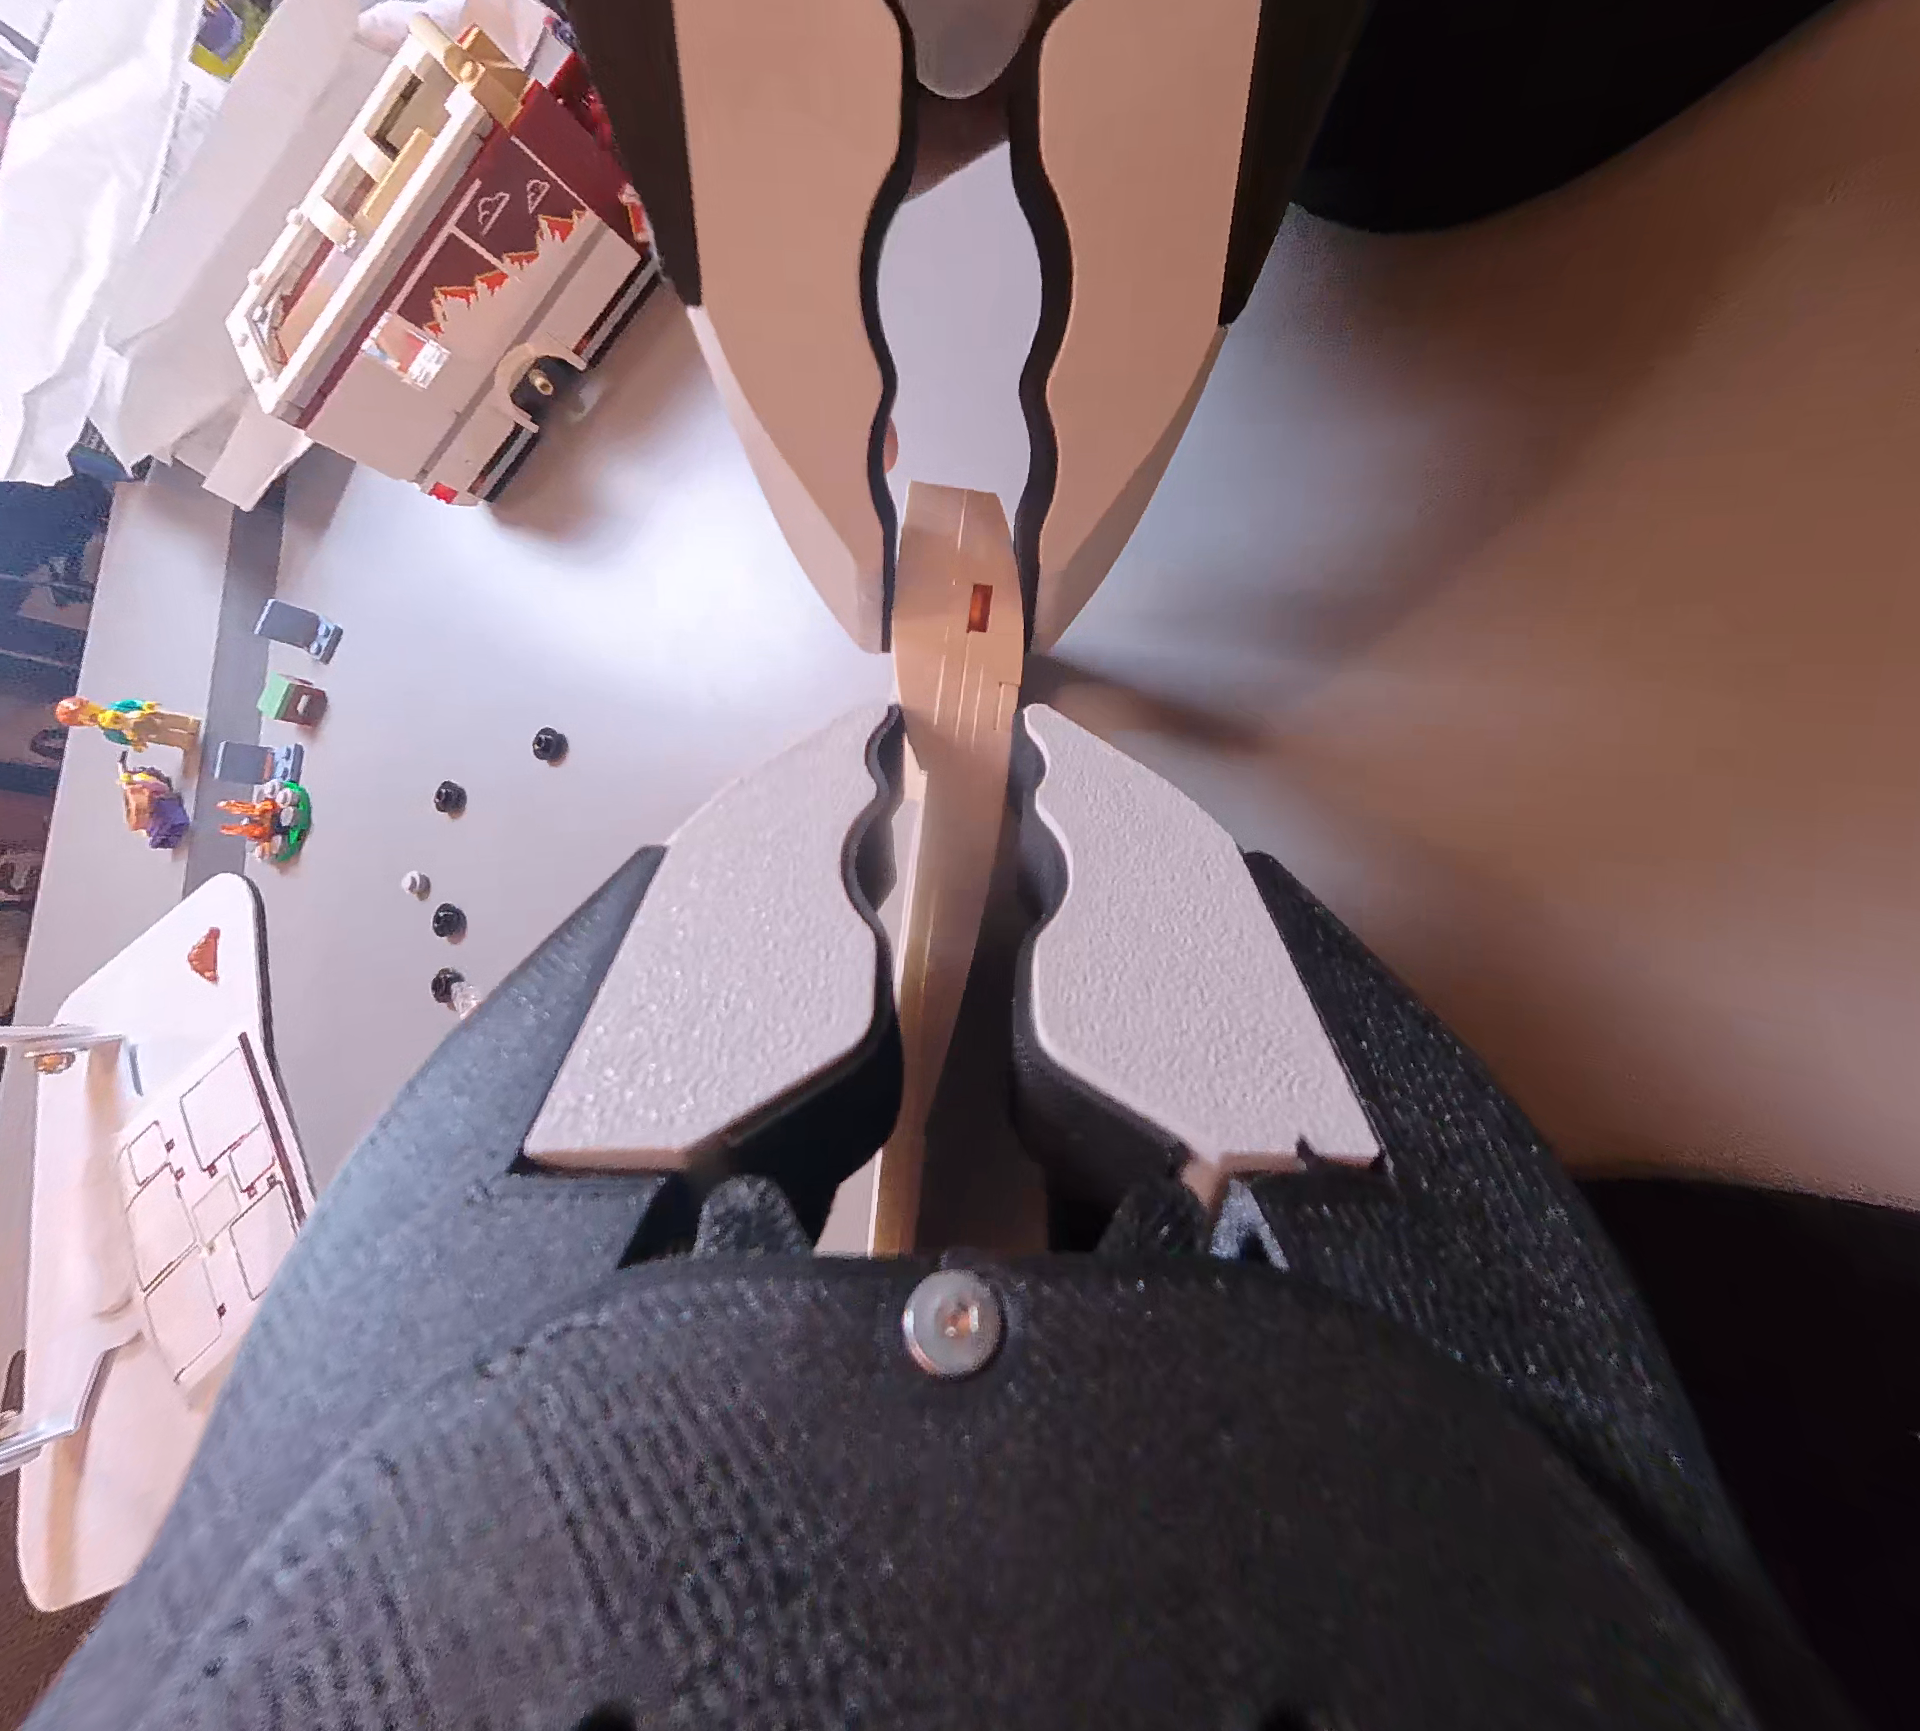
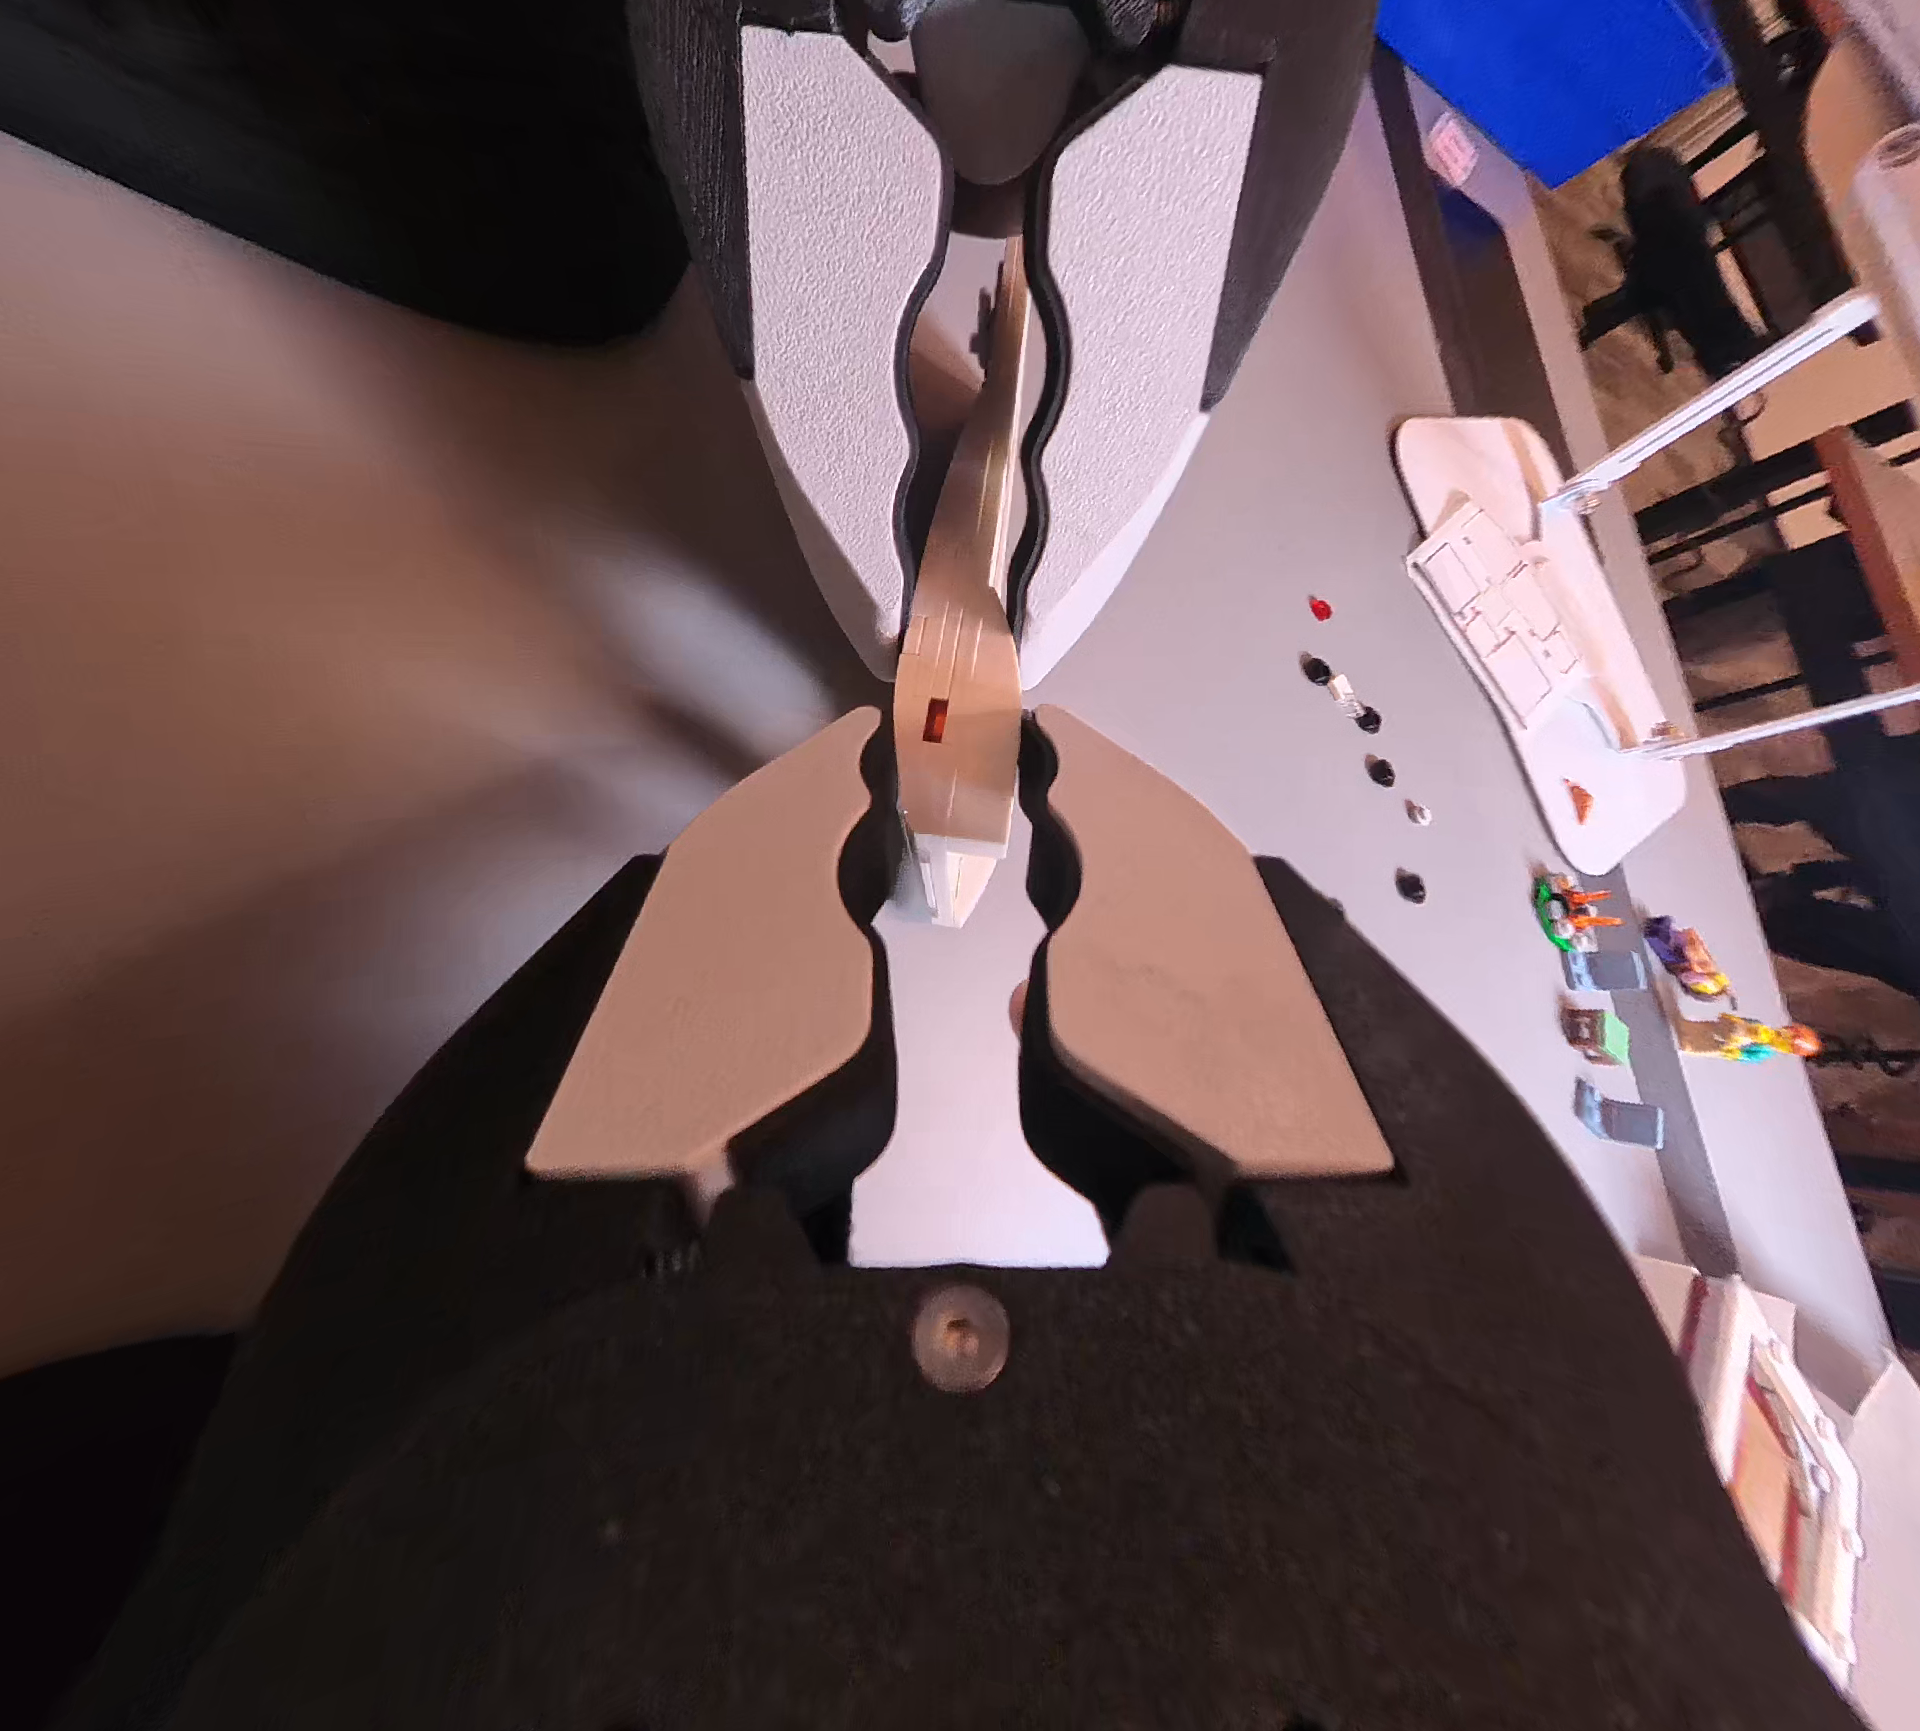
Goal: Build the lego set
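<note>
Left gripper (image 1: 958, 725): clamped on one end of the tan brick panel (image 1: 961, 642).
Right gripper (image 2: 956, 725): pinched on the opposite end.
Panel: smooth, flat, held above the grey table (image 1: 623, 642).
Room: bare tabletop below; loose black studs (image 1: 449, 796) are seen aside.

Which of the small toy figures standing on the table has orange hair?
The yellow and teal figure, at the end of the row nearest the red and white brick vehicle; the purple figure beside it lacks orange hair.

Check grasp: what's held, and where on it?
Both grippers, left and right, clamp one tan brick panel by opposite ends.
</note>
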`<state>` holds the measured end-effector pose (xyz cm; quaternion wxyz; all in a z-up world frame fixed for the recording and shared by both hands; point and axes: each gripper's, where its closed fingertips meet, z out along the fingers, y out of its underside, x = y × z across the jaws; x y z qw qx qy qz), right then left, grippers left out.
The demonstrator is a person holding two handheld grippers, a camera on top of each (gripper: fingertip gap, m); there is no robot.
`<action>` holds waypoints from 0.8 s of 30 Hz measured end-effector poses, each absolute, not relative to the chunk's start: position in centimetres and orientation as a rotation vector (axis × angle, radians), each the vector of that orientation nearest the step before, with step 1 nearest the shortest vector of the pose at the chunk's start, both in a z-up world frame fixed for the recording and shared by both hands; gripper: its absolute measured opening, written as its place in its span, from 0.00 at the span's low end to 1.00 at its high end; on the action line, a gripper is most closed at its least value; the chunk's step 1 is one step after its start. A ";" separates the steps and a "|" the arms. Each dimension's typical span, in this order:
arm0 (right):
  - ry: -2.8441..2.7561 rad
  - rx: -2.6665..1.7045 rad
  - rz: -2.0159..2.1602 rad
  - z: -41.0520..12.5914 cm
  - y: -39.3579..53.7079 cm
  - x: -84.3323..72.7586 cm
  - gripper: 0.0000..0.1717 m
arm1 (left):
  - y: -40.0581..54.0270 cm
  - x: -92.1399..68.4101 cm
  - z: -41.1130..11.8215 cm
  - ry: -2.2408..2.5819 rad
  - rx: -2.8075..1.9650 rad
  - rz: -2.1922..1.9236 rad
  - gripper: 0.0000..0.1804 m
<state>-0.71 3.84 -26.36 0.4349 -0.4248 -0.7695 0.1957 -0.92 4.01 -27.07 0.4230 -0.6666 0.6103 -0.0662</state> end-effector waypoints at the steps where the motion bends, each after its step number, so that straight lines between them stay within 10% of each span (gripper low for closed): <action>1: -1.902 -1.039 0.484 -26.4 3.8 -0.7 0.13 | 4.0 -0.9 -27.1 1.526 -1.670 -0.172 0.11; 24: -1.785 -1.055 0.492 -26.5 3.8 0.4 0.12 | 4.1 -1.0 -27.5 1.510 -1.536 -0.012 0.11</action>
